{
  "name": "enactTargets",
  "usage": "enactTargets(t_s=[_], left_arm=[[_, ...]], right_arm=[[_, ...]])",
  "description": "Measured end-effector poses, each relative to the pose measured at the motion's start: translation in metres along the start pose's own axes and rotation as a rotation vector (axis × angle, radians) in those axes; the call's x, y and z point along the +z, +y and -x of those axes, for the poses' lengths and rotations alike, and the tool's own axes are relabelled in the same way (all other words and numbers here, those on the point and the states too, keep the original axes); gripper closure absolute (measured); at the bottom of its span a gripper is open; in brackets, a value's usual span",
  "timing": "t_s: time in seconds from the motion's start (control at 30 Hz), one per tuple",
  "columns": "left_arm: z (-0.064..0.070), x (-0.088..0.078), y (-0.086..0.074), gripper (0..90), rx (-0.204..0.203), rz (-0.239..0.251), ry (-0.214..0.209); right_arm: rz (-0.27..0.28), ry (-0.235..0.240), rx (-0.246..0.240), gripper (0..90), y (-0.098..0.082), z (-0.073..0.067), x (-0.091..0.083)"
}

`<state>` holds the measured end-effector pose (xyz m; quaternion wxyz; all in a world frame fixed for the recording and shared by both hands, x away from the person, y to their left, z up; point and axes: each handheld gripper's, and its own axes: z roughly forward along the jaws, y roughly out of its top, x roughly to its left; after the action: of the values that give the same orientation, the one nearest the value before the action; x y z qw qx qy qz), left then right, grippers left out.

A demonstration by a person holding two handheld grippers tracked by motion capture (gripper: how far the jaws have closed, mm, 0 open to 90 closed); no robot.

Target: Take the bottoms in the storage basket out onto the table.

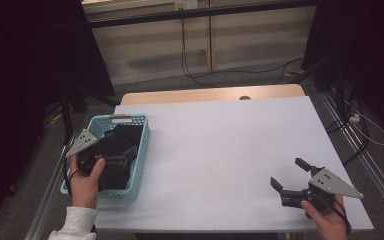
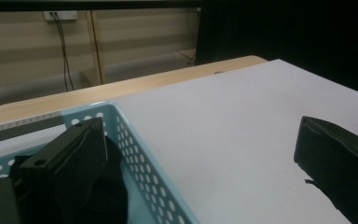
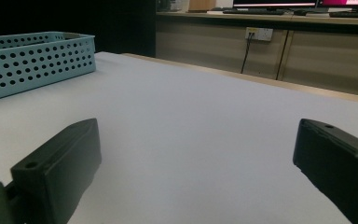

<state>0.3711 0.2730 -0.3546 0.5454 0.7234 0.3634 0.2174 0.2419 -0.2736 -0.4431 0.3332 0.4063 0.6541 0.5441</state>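
white table (image 1: 230,145), wall socket (image 1: 186,4), hanging cable (image 1: 184,45)

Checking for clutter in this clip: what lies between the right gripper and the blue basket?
Nothing: in the high view the white table top is bare from the right gripper to the blue basket; the right gripper view agrees.

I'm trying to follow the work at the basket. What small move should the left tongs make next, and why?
Probably lower the left tongs onto the black item in the blue basket: their jaws stand open above it, straddling the basket wall, gripping nothing.
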Motion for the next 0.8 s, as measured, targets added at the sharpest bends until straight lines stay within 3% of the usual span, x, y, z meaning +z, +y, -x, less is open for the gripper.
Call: enactTargets(t_s=[0.13, 0.17, 0.3, 0.33, 0.4, 0.53, 0.63, 0.8], left_arm=[[-0.012, 0.005, 0.004, 2.7, 0.003, -0.010, 0.023], [-0.018, 0.009, 0.004, 2.7, -0.019, -0.012, 0.033], [-0.029, 0.015, 0.004, 2.9, -0.023, -0.008, 0.047], [-0.037, 0.019, 0.004, 2.8, -0.041, -0.022, 0.045], [-0.044, 0.021, 0.004, 3.0, -0.043, -0.030, 0.079], [-0.053, 0.021, 0.003, 3.1, -0.063, -0.021, 0.082], [-0.062, 0.024, 0.000, 3.2, -0.067, -0.046, 0.116], [-0.069, 0.031, -0.007, 3.3, -0.064, -0.094, 0.135]], right_arm=[[0.003, 0.000, 0.000, 0.1, 0.000, -0.001, 0.000], [0.001, 0.001, 0.000, 0.1, 0.000, -0.001, 0.000], [0.002, 0.006, -0.004, 0.1, 0.001, -0.002, 0.000], [0.002, 0.004, -0.006, 0.1, 0.001, -0.002, -0.001], [0.004, 0.007, 0.000, 0.1, 0.000, 0.000, 0.000], [-0.003, 0.007, 0.007, 0.4, -0.001, 0.001, 0.000], [-0.005, 0.023, 0.021, 0.5, -0.002, 0.002, 0.001], [-0.012, 0.024, 0.022, 0.6, -0.003, 0.002, 0.001]])
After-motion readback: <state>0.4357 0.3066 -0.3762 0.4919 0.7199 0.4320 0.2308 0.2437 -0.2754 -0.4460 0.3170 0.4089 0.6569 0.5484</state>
